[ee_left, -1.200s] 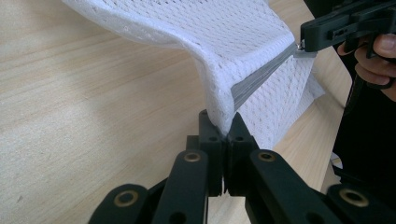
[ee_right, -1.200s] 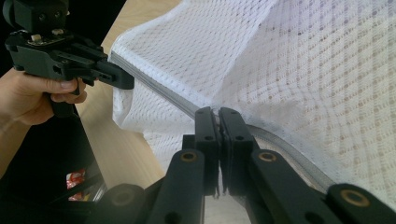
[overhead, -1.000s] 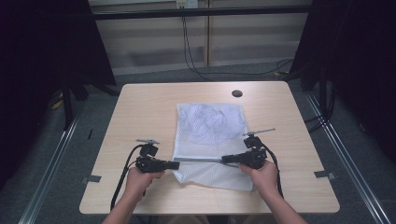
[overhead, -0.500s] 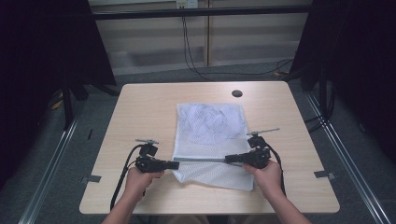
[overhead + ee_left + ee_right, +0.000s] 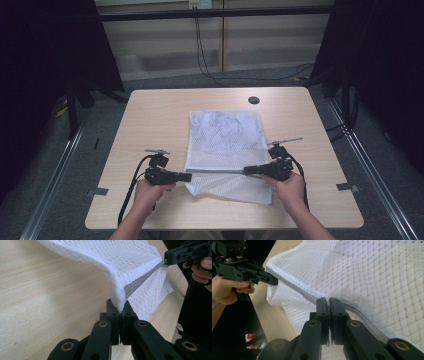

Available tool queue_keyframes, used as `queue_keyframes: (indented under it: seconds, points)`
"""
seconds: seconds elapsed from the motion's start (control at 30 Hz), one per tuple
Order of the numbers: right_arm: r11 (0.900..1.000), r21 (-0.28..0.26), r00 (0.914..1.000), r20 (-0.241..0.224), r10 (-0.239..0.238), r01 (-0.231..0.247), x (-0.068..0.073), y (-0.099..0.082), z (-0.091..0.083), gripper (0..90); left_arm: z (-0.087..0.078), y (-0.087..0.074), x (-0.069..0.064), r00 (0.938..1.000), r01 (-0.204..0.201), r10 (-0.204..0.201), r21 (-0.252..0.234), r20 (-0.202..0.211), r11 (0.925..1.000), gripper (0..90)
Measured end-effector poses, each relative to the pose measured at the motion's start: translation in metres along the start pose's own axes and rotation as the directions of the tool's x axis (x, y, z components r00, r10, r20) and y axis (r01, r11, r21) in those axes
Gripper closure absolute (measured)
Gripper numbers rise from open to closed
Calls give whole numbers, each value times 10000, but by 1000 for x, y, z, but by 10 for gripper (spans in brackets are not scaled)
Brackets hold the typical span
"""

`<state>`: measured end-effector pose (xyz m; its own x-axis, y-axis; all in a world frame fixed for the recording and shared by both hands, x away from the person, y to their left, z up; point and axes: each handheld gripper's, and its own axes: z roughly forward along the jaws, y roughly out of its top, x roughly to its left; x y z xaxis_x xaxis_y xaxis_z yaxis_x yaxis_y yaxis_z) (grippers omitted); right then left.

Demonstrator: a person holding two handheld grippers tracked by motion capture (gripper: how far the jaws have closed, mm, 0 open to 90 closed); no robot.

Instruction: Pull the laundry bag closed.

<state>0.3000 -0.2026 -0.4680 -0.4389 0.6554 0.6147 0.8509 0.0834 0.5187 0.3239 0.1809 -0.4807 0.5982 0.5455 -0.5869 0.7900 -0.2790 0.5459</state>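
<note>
- Nearest the table's front edge, the person's two hands each work a gripper. The left gripper [image 5: 186,176] has its jaws pinched closed on the left end of the grey zipper [image 5: 216,171]; the left gripper view shows the white mesh fabric caught between the pads at that end.
- The right gripper [image 5: 248,170] is likewise clamped, its jaws closed on the zipper's right end.
- Between them the zipper is stretched taut, lifted a little off the wooden table [image 5: 155,115].
- The risk, as I judge it: pulling further apart could slip the thin fabric out of one grip, or strain the seam. The mesh is slick, and the pads seem to hold only a narrow pinch of it.
- The mesh laundry bag [image 5: 224,132] lies near the table's middle, its long axis running from the person away toward the far edge. The zipper crosses it left to right, near the front end.
- Something pale and crumpled sits inside the far half.
</note>
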Motion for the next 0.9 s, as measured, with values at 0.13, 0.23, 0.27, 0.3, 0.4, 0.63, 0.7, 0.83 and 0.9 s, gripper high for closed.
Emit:
queue_keyframes:
  seconds: [0.13,0.23,0.27,0.3,0.4,0.63,0.7,0.83,0.9]
  points:
    - [10000,2,10000,30,-11,11,0,0,0,871,0,0,0,10000,-2,2,4,-21,10000,887]
    - [10000,-6,10000,42,33,-32,-2,-1,-2,871,-1,0,1,10000,15,-15,-45,-30,10000,887]
    - [10000,-26,9999,52,86,-85,-3,-1,-3,871,-1,0,1,10000,75,-75,-72,17,9999,887]
    - [9999,-50,9999,-36,112,-113,-4,-1,-3,871,-2,0,1,10000,3,-3,-36,14,10000,887]
    - [10000,-22,10000,-46,71,-71,-4,-2,-3,871,-2,0,2,10000,-23,23,30,47,10000,887]
    - [9999,-52,9999,-14,129,-129,-6,-3,-5,871,-2,0,1,10000,-7,7,-31,-1,10000,887]
    - [9999,-34,9999,-17,115,-115,-6,-3,-5,871,-2,0,1,10000,8,-8,-47,-39,10000,887]
    - [9998,-96,9999,-17,149,-149,-7,-3,-6,871,-2,0,1,10000,13,-13,-38,-3,10000,887]
    - [9998,-76,9999,-30,166,-166,-7,-4,-6,871,-2,0,1,10000,-3,3,-26,-2,10000,887]
